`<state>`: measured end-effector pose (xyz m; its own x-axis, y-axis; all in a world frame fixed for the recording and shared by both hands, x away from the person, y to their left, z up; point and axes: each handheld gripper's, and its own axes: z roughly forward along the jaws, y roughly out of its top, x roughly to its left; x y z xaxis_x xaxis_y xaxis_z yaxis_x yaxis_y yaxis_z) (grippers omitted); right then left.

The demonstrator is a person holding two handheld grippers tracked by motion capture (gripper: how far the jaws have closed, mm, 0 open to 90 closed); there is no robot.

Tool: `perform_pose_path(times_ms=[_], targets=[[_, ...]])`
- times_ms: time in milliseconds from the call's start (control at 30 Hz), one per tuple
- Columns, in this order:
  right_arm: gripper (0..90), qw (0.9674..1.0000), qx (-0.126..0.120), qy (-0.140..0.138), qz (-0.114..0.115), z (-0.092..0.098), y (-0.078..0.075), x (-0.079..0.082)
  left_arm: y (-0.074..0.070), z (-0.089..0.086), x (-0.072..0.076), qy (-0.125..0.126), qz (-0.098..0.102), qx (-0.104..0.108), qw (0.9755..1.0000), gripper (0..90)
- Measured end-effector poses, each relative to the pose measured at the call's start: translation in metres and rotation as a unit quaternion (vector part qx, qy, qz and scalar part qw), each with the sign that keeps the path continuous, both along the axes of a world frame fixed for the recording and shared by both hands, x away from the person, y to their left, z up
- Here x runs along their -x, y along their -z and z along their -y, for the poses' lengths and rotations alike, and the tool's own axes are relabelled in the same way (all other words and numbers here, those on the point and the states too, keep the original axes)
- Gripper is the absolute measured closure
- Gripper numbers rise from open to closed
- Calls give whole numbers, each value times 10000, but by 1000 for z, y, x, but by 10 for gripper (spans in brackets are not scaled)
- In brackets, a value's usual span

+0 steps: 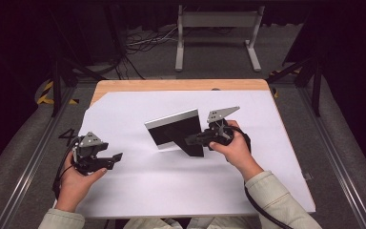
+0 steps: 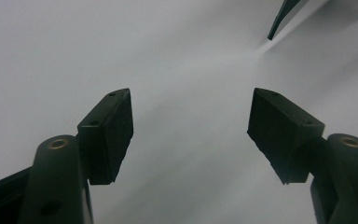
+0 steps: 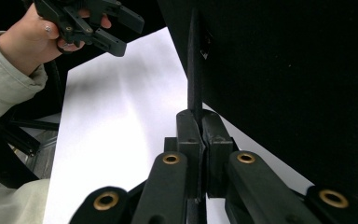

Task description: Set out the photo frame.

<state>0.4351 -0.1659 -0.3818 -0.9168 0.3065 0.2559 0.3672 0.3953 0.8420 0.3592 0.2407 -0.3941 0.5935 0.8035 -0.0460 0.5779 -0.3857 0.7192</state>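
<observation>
Bare white sheet (image 1: 138, 186) lies free; only the upright frame (image 1: 174, 129) blocks mid-table.

**Bright sheet, dark surroundings**

Overhead light falls evenly on the white sheet (image 1: 138, 191), while the room from nine to three o'clock sinks into near-black. A soft shadow spreads toward seven o'clock beneath the black frame (image 1: 174, 131). The left gripper view is hazy and greyish; the right gripper view blurs close up, with mild glare on white.

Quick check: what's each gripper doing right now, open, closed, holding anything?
Left gripper: open, nothing between its fingers, above the white sheet.
Right gripper: closed on the black stand flap at the back of the picture frame.
</observation>
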Motion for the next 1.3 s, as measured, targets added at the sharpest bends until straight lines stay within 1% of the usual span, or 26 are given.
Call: perform_pose_path(times_ms=[100,133,167,200,267,400,500,533,667,733,767,900,933,1067,1100,1133,1300], targets=[[880,10000,-52,-57,26,2,3,1,0,0,0,5,-3,-2,10000,316],[880,9997,-151,-161,81,5,6,2,0,0,0,30,-11,-15,10000,316],[880,9997,-151,-161,81,5,6,2,0,0,0,30,-11,-15,10000,317],[880,9990,-309,-305,84,7,8,3,0,0,0,46,-12,-26,10000,316],[879,9983,-425,-389,69,9,9,4,1,1,0,20,-7,-20,10000,316],[879,9979,-466,-446,90,11,13,5,1,1,0,39,-11,-37,10000,317],[879,9976,-486,-502,26,14,21,5,2,2,-1,46,-15,-65,10000,316],[879,9976,-486,-490,7,15,23,5,2,2,-1,35,-42,-61,10000,316],[879,9979,-466,-440,-58,17,29,4,2,2,-1,49,-37,-65,10000,316],[879,9980,-461,-425,-65,17,29,4,2,2,-1,44,-39,-59,10000,316],[878,9984,-385,-416,-88,18,30,4,2,2,-1,41,-39,-56,10000,316],[877,9985,-349,-399,-133,18,31,4,2,2,-1,58,-30,-78,9999,316],[876,9985,-327,-401,-153,18,31,4,2,3,-1,28,-30,-49,10000,316],[868,9989,-203,-385,-156,19,30,4,2,3,-1,27,-37,-37,10000,316],[868,9989,-203,-385,-156,19,30,4,2,3,-1,27,-37,-37,10000,316],[854,9993,-100,-331,-156,20,30,5,2,3,-1,37,-27,-62,10000,316],[856,9994,-23,-312,-130,20,30,7,3,3,-1,40,-9,-73,10000,316]])
